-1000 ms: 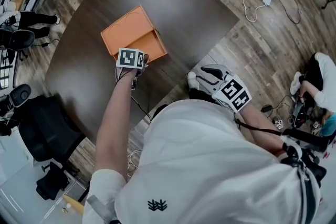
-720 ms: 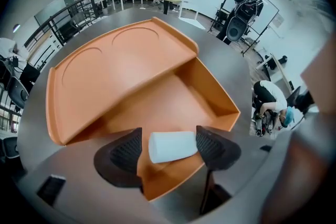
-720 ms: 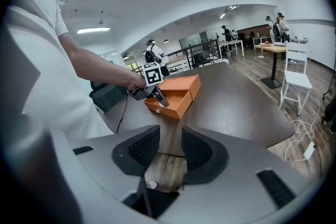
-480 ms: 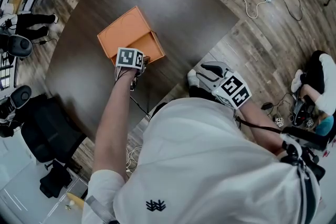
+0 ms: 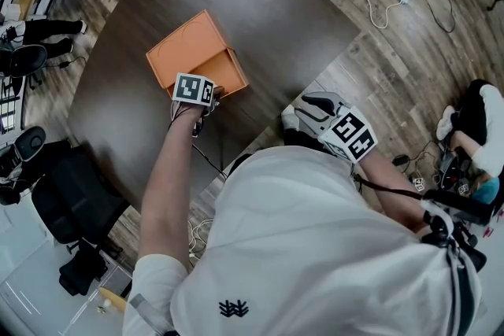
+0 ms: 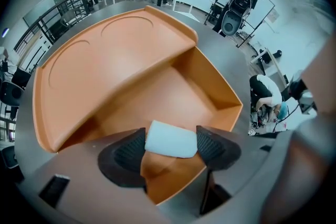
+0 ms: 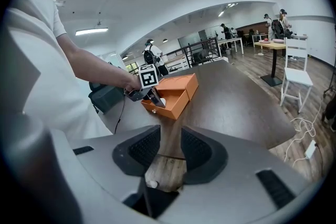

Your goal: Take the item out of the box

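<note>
Orange box lies open on the dark table, at the left. The left gripper points steeply down into its tray. Its jaws have just been opening and stand at full spread, with the white item between the pads, likely not yet clamped. Best course: centre the pads on its ends, close squarely, lift straight clear of the wall. To the right, the right gripper waits off the table's edge. Its jaws have just been closing slightly and stand narrowly apart, empty.
</note>
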Demonstrator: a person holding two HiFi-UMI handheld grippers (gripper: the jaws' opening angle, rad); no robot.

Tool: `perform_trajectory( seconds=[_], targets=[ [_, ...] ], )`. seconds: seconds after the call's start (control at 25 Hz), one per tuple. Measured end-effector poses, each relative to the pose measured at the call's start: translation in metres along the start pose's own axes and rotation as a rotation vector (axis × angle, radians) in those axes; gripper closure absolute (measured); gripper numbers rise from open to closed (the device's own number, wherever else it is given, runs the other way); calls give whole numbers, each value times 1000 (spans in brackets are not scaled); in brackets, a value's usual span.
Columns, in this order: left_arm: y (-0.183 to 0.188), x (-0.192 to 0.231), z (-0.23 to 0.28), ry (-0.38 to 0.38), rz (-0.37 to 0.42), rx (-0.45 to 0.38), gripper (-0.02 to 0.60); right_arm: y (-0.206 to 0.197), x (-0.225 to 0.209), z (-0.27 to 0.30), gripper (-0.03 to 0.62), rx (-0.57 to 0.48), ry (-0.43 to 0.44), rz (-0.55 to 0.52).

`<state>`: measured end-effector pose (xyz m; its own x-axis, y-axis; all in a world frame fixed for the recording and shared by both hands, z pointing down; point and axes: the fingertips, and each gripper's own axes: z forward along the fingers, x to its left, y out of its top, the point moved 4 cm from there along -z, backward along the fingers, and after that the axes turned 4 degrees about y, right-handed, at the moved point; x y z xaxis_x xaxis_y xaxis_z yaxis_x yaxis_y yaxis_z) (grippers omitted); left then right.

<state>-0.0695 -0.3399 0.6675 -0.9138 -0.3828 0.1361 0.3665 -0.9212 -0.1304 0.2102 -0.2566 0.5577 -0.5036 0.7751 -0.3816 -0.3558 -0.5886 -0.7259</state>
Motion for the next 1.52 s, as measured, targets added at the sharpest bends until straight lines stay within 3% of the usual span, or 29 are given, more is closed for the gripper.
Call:
perform_trajectory(
  seconds=[0.48, 0.88, 1.24, 1.52],
  targets=[
    [3, -8, -8, 2, 2, -84, 273, 1, 2, 4, 477, 14, 18, -37],
    [-3, -15, -46, -37, 4, -246, 275, 4, 27, 19, 480, 25, 35, -76],
    [-17, -17, -80, -43, 18, -344, 278, 12, 54, 23, 484, 18, 39, -121],
    [-43, -26, -120, -69, 15, -454, 278, 15, 79, 26, 488, 3, 11, -143]
  ],
)
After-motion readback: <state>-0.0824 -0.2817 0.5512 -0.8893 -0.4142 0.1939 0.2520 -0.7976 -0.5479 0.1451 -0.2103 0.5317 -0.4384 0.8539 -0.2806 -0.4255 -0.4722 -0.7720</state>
